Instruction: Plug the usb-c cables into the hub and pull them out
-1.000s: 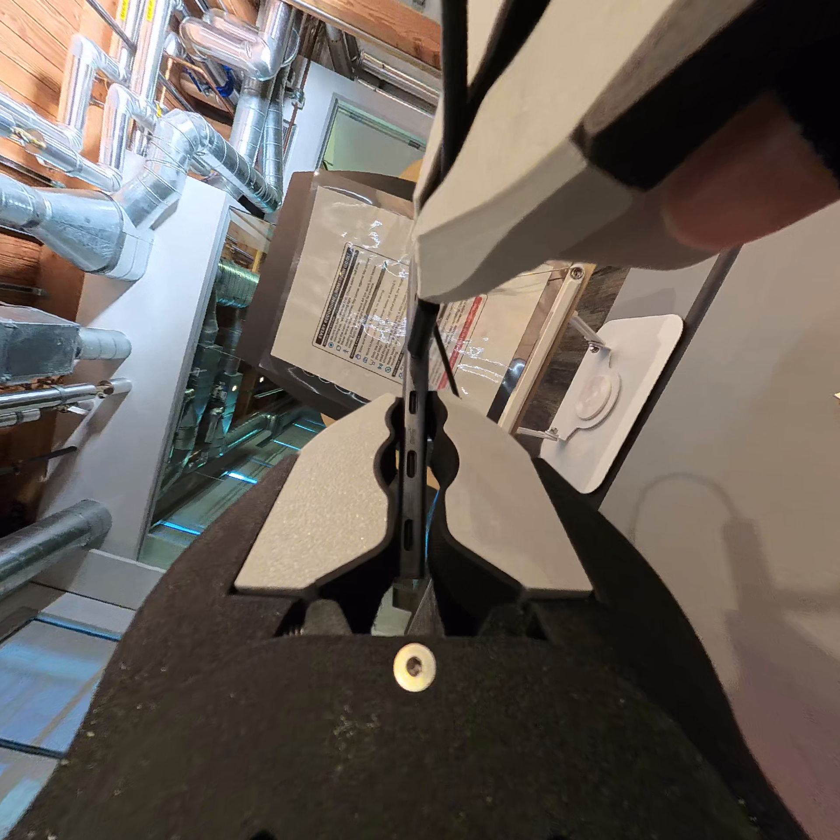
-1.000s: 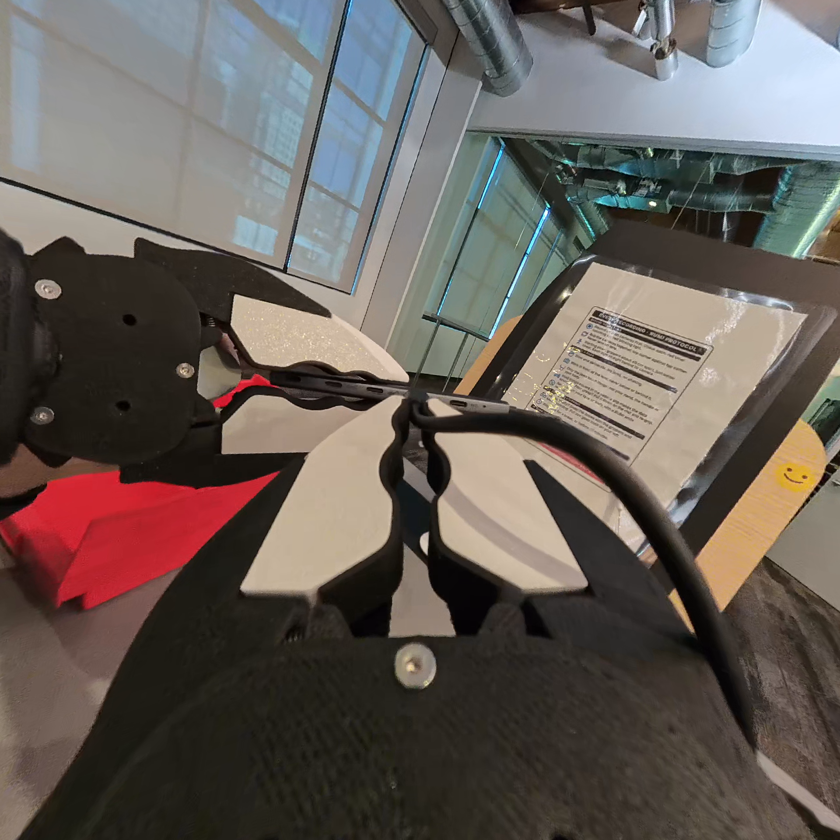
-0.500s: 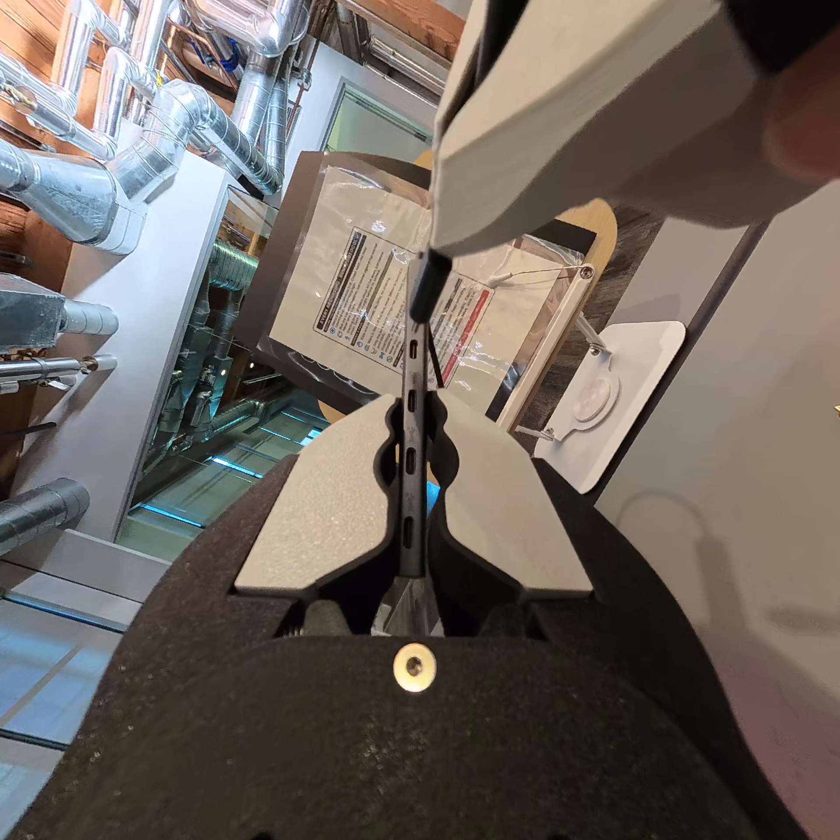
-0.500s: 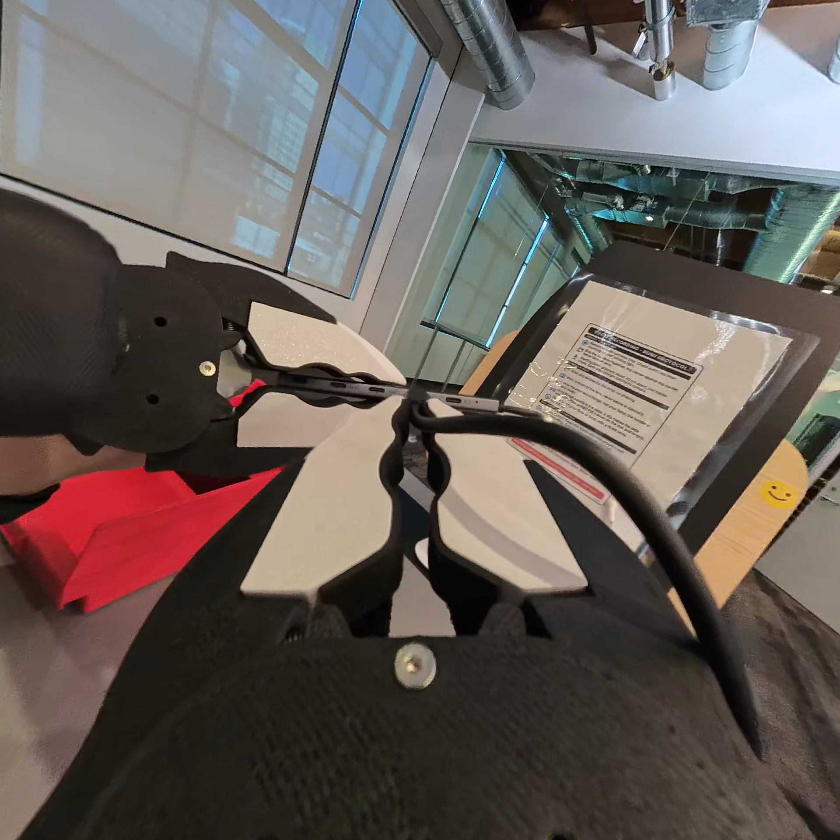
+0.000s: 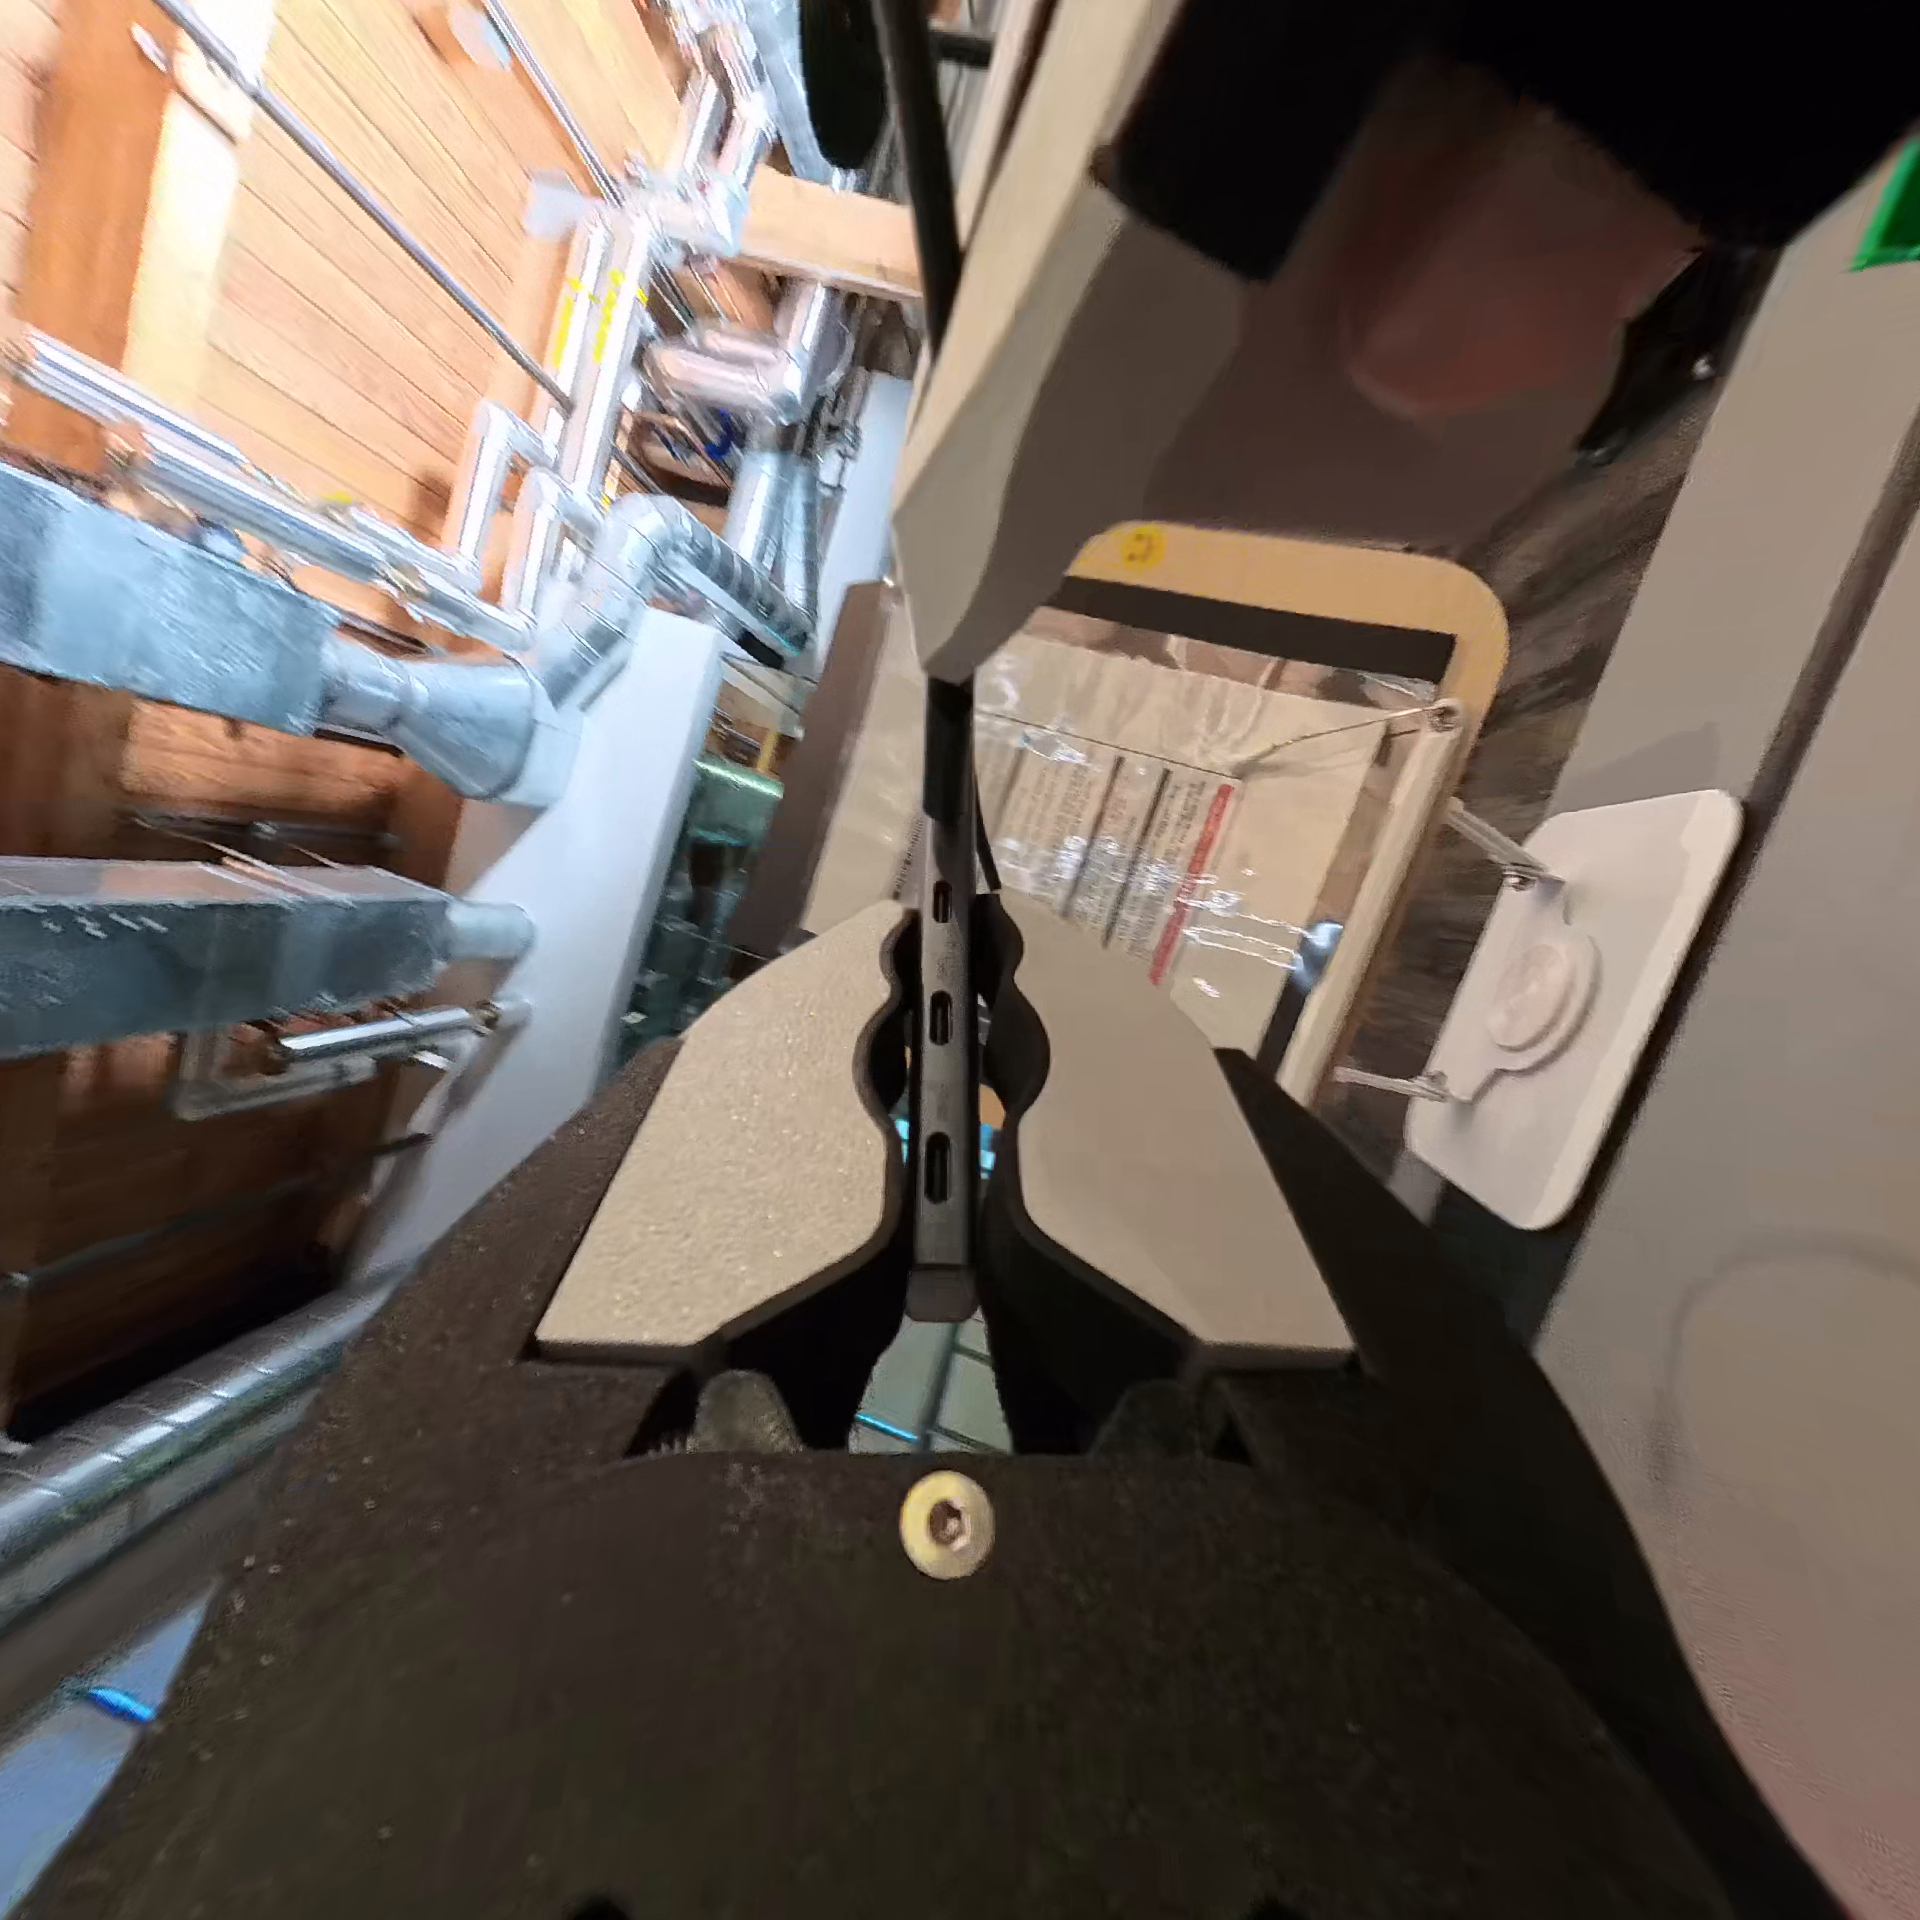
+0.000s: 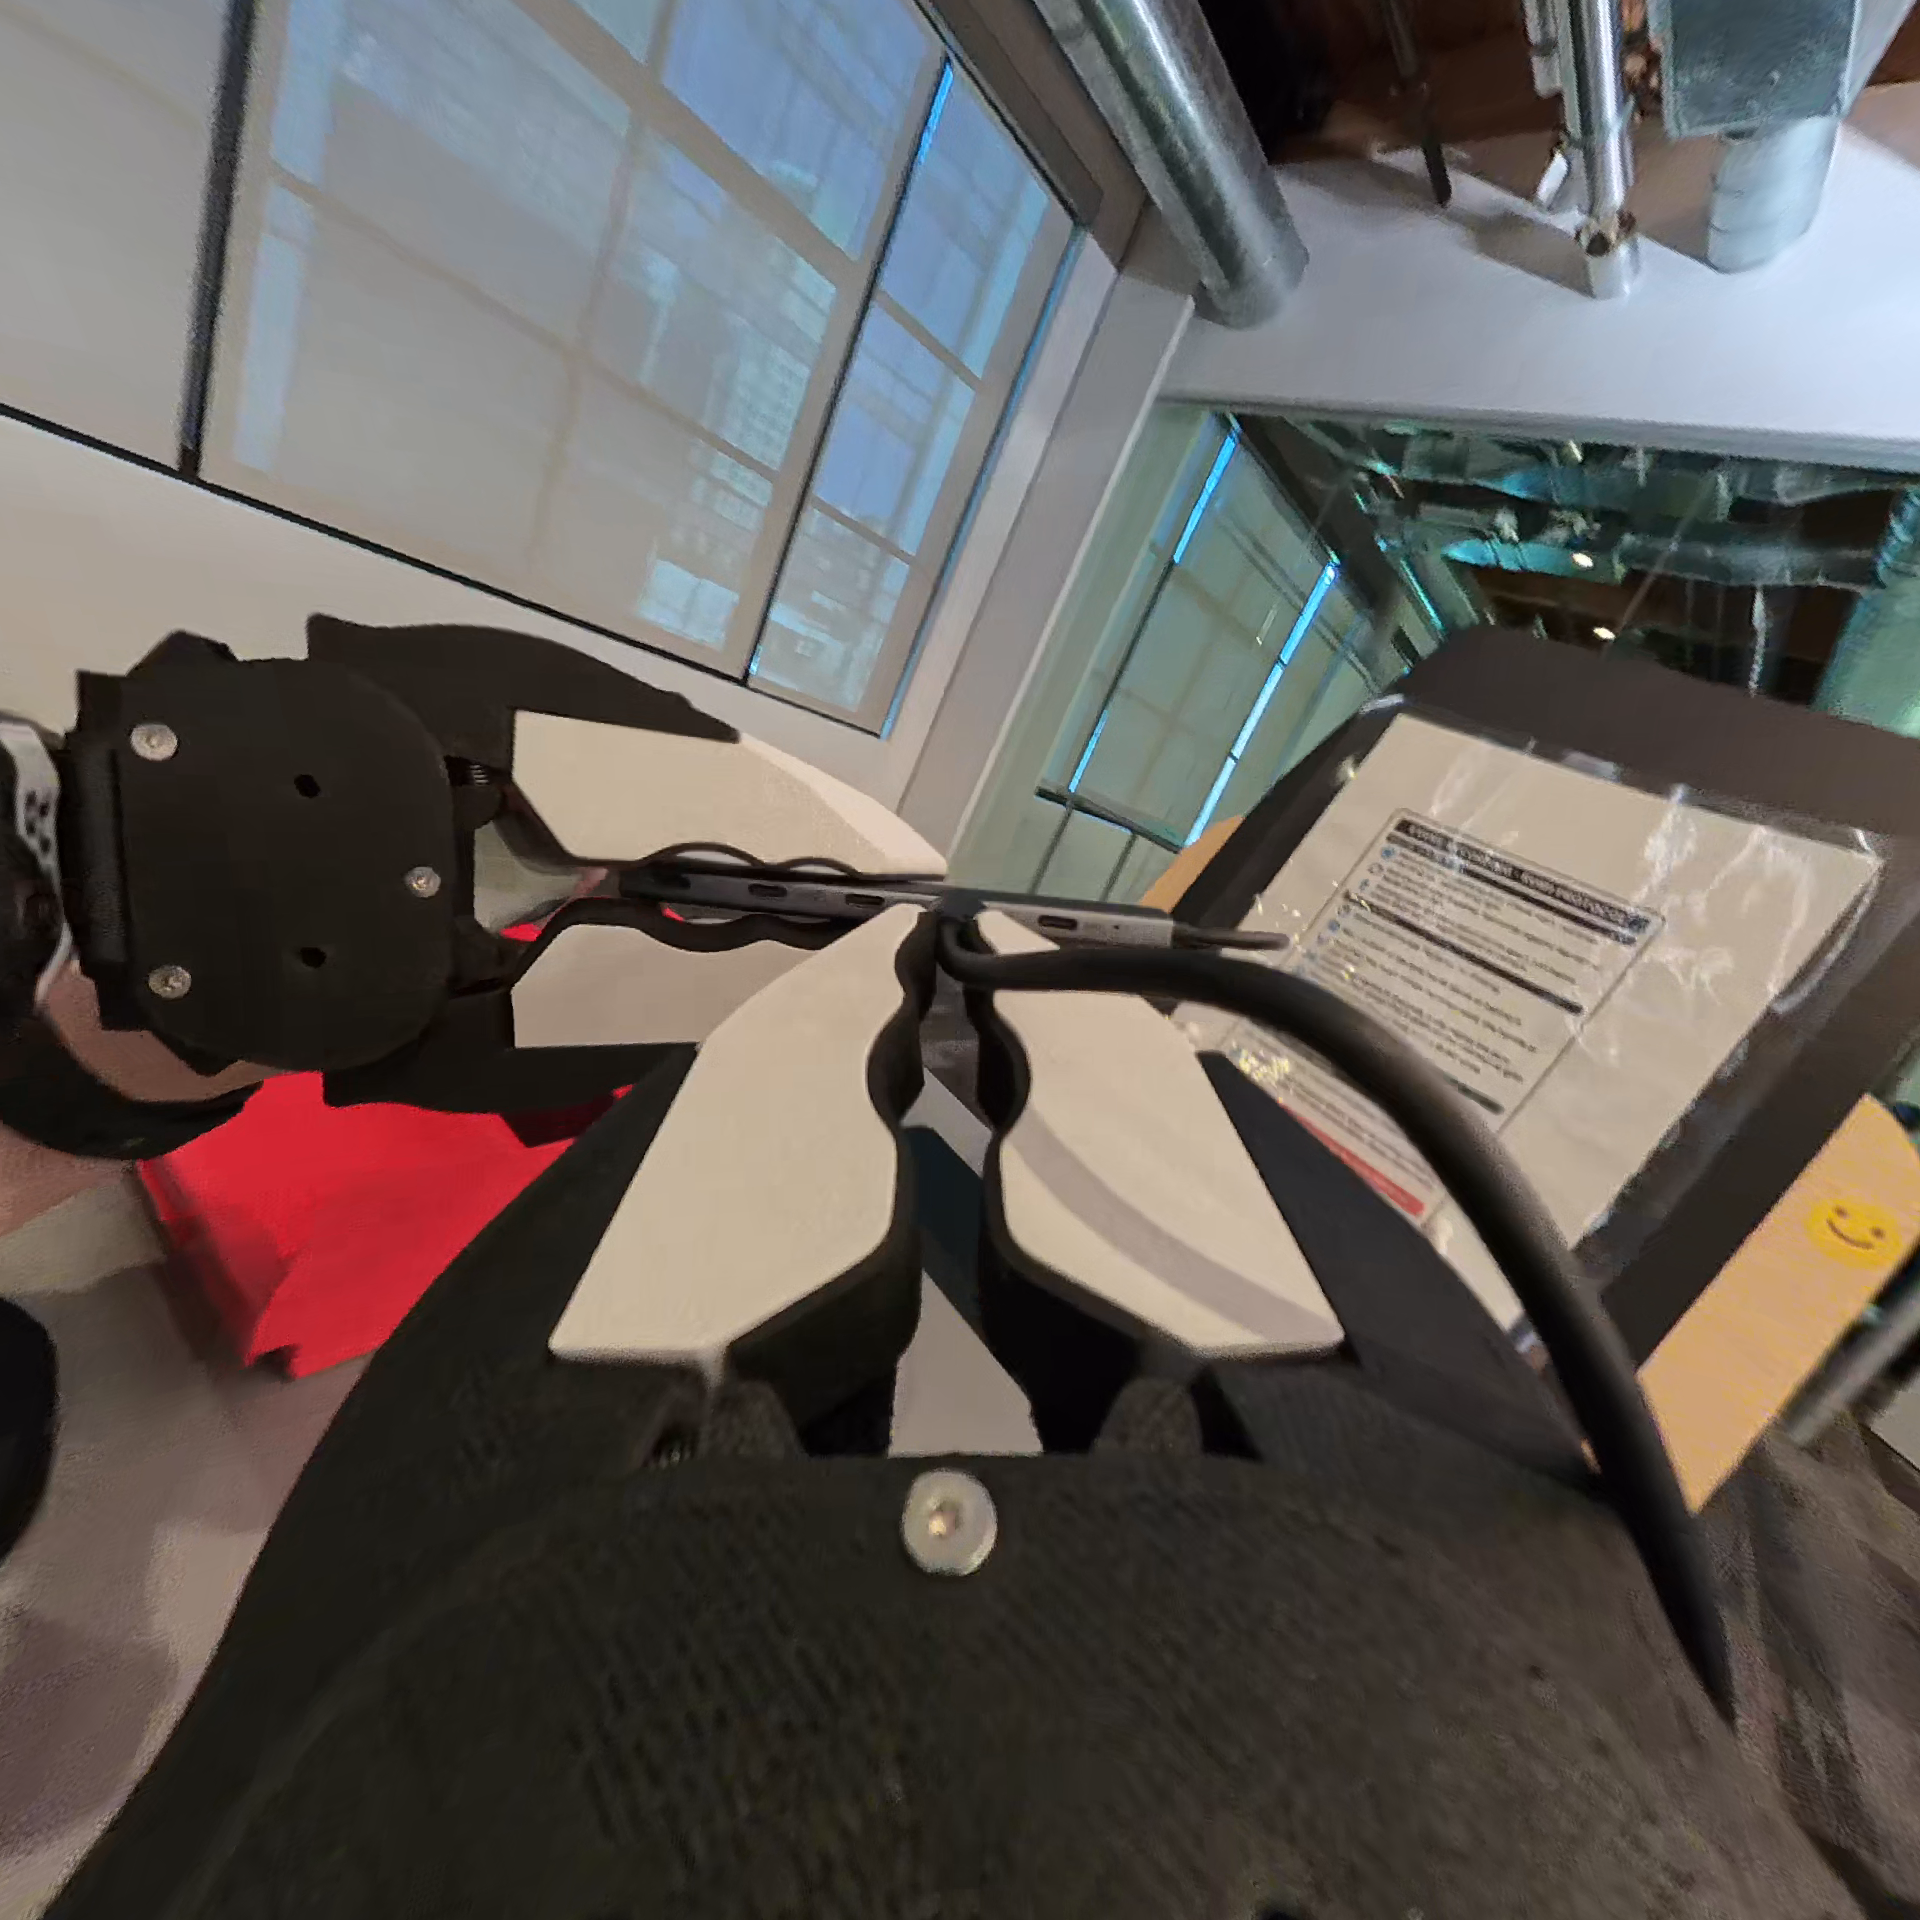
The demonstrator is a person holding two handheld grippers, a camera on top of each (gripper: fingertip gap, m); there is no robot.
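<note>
The hub (image 5: pixel 940 1049) is a thin dark grey bar with a row of USB-C ports along its edge. My left gripper (image 5: pixel 945 925) is shut on it and holds it in the air. In the right wrist view the hub (image 6: pixel 1081 920) sticks out sideways from the left gripper (image 6: pixel 665 904). My right gripper (image 6: pixel 940 925) is shut on the plug of a black USB-C cable (image 6: pixel 1351 1060). The plug (image 5: pixel 945 758) meets the hub's port edge near its far end. How deep it sits is hidden by the fingers.
A framed board with a plastic-covered sheet (image 6: pixel 1507 987) stands behind the hub and also shows in the left wrist view (image 5: pixel 1195 831). A red bin (image 6: pixel 343 1226) lies low on the left. A white wall plate (image 5: pixel 1558 997) is to the right. A person's finger (image 5: pixel 1455 332) rests on the right gripper. The left gripper's tips are roughly 4 cm from the right gripper's.
Both grippers have tilted and shifted together, so the background has swung and is blurred. Each keeps its grip. The plug stays at the hub's edge.
</note>
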